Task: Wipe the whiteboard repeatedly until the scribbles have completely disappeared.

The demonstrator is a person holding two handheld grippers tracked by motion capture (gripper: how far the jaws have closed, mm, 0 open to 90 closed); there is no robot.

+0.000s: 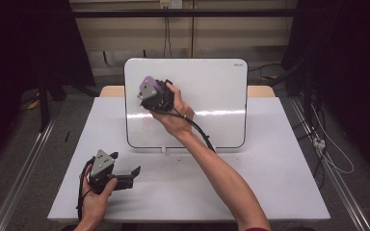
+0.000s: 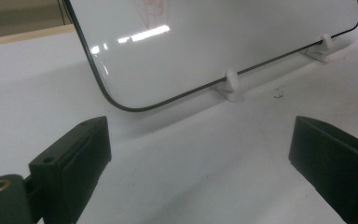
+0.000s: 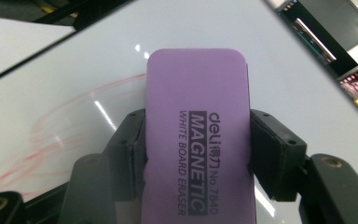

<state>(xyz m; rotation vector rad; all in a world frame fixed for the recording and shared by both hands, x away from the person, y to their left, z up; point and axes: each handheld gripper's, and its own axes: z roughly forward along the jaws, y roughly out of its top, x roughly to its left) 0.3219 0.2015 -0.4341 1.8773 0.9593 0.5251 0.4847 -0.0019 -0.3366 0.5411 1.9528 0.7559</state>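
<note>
A white whiteboard (image 1: 207,96) stands tilted at the back of the table, and the left gripper view shows its lower edge (image 2: 191,42). Faint red marker smears (image 3: 46,135) remain on its left part. A purple magnetic whiteboard eraser (image 3: 198,130) is clamped between the jaws of my right gripper (image 3: 198,144). In the high view that eraser (image 1: 148,82) is pressed against the board's upper left, held there by the right gripper (image 1: 149,94). My left gripper (image 1: 132,174) rests low at the table's front left. Its jaws stand wide open with nothing between them (image 2: 200,154).
The white tabletop (image 1: 270,183) spreads in front of the board. Two small white clip feet (image 2: 230,84) (image 2: 324,44) hold the board's bottom edge. Tiny dark specks (image 2: 278,95) lie near them. Cables (image 1: 327,144) trail on the floor to the right.
</note>
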